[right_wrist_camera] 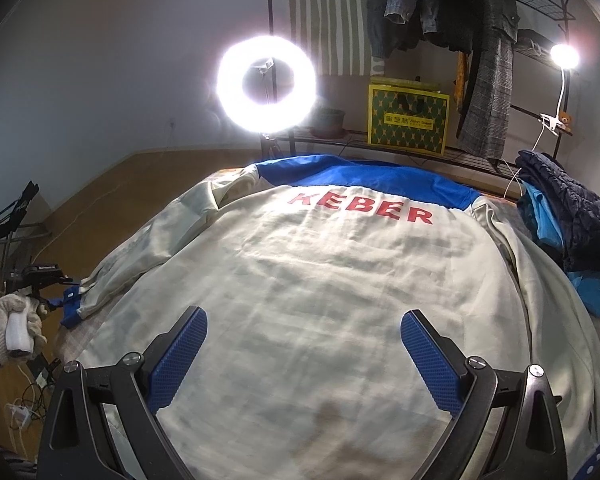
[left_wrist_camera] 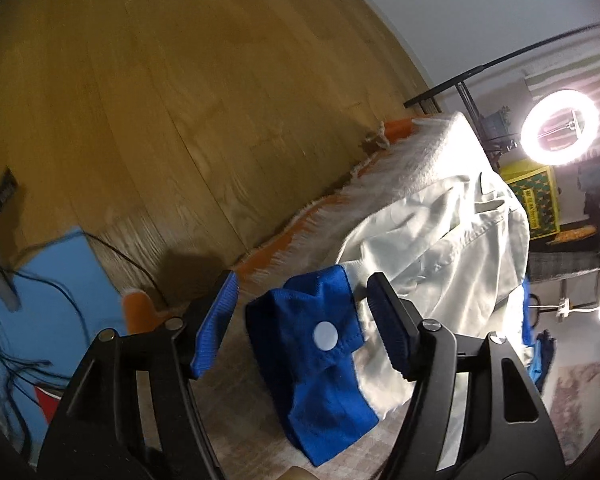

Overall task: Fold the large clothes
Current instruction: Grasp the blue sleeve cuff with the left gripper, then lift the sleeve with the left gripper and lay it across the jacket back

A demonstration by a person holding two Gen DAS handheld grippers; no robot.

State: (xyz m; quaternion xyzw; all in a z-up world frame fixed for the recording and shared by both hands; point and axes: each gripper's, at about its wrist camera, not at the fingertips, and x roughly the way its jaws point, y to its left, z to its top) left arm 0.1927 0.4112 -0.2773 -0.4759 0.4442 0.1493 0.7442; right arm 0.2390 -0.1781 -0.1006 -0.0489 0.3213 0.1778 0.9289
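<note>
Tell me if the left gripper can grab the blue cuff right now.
Probably yes: the left gripper is open with the blue cuff already between its jaws, nothing blocking.

Jacket (right_wrist_camera: 320, 300): its lower hem is running off the bottom edge of the right wrist view, behind the right gripper's (right_wrist_camera: 304, 356) frame; its right sleeve is trailing out at the lower right corner. Blue cuff (left_wrist_camera: 320, 344): in the left wrist view its near end is dropping out of sight at the bottom edge. Cables (left_wrist_camera: 16, 360) at far left: smearing into blur, their ends untraceable. Yellow box (right_wrist_camera: 408, 118): its label lettering is reading too small to make out. Gloved hand (right_wrist_camera: 18, 330): the forearm is being cut off by the left edge. Hanging clothes (right_wrist_camera: 440, 4): their tops are being cropped by the upper edge.
</note>
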